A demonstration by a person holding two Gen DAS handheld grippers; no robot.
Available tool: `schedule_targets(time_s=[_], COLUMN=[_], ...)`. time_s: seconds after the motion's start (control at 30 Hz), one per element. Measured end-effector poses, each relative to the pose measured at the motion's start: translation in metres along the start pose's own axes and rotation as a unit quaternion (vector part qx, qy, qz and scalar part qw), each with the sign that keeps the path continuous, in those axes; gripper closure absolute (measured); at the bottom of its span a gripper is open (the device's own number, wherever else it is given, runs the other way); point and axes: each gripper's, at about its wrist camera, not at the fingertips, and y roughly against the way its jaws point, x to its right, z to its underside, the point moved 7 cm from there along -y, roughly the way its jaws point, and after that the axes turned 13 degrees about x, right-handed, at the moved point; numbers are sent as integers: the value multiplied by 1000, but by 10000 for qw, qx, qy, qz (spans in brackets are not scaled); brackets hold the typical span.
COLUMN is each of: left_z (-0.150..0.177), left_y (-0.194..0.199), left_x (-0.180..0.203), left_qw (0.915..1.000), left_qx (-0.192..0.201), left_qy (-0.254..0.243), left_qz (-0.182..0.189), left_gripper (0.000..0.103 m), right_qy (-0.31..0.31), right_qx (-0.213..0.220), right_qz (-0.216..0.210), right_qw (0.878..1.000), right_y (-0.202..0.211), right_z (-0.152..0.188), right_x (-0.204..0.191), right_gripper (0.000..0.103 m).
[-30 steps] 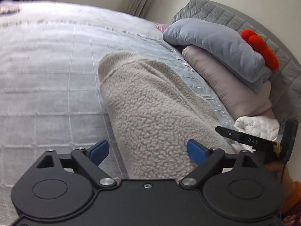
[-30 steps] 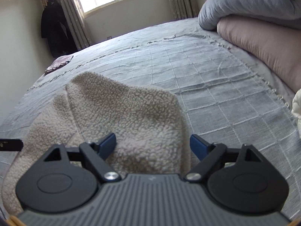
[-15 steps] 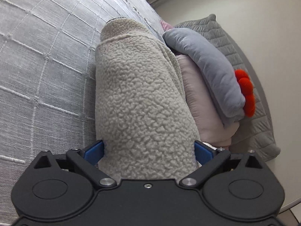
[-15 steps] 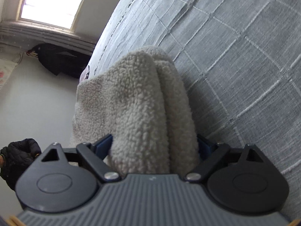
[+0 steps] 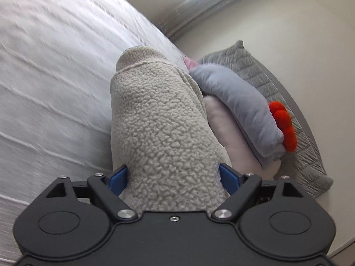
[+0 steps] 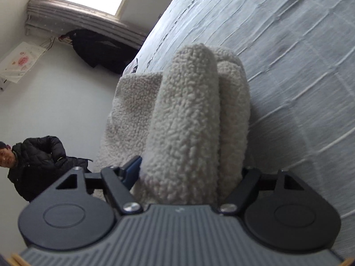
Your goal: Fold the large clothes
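Your left gripper (image 5: 173, 177) has a thick bundle of the cream fleece garment (image 5: 162, 128) between its blue pads (image 5: 117, 178), and its jaws are closing on it; the fleece fills the whole gap and both pads press against its sides, so you are grasping it. The tool is rolled, with the bedspread (image 5: 55, 88) tilted up toward ten o'clock and the stacked pillows (image 5: 241, 110) with a red pompom piece (image 5: 284, 124) out at two o'clock. Your right gripper (image 6: 188, 173) is likewise closing on the fleece garment (image 6: 188, 122), here doubled into two fat rolls that run away toward twelve o'clock; the left pad (image 6: 133, 170) touches the roll, while the other pad is hidden behind the fabric. This tool is rolled too, the bedspread (image 6: 299, 66) sloping across the frame toward one o'clock. A looser flap of fleece hangs off at ten o'clock. A person in a dark jacket (image 6: 37, 164) stands at nine o'clock, well apart from the bed.
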Motion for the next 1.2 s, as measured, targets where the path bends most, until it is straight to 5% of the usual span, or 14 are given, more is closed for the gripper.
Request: schedule_targets(time_s=[0.13, 0.27, 0.37, 0.57, 0.7, 0.8, 0.87, 0.9, 0.93, 1.1, 1.2], left_z=[-37, -41, -38, -40, -38, -33, -31, -31, -32, -32, -13], left_y=[40, 55, 66, 84, 91, 81, 73, 73, 73, 76, 64], left_x=[-36, -70, -75, -52, -33, -27, -29, -28, -26, -5, -5], left_qw=[9981, 9881, 9900, 9806, 9702, 9695, 9712, 9697, 9684, 9676, 9658], left_qx=[338, 499, 610, 1030, 1276, 1104, 1002, 1042, 1072, 1057, 775], left_qy=[-210, -687, -551, -1225, -1766, -1943, -1871, -1887, -1938, -2149, -2358], left_qz=[-461, -1282, -1142, -1130, -1057, -1008, -1081, -1146, -1150, -799, -744], left_gripper=[19, 18, 18, 21, 36, 46, 54, 55, 57, 67, 68], right_qy=[259, 178, 301, 1001, 864, 483, 645, 772, 866, 1358, 1798], right_qx=[51, 145, 217, 300, 22, -262, -242, -209, -192, 474, 513], right_qz=[-130, 209, 354, 477, 167, -194, 66, 197, 225, -253, 332], right_qw=[9996, 9995, 9987, 9934, 9961, 9983, 9976, 9966, 9958, 9893, 9818], right_y=[-46, -82, -77, -20, 3, -5, -15, -20, -24, -1, -3], right_z=[15, 25, 23, 26, 38, 48, 50, 51, 51, 29, 25], right_x=[-42, -51, -53, -64, -73, -80, -83, -85, -89, -133, -122], right_gripper=[28, 22, 20, 20, 20, 20, 37, 58, 66, 74, 74])
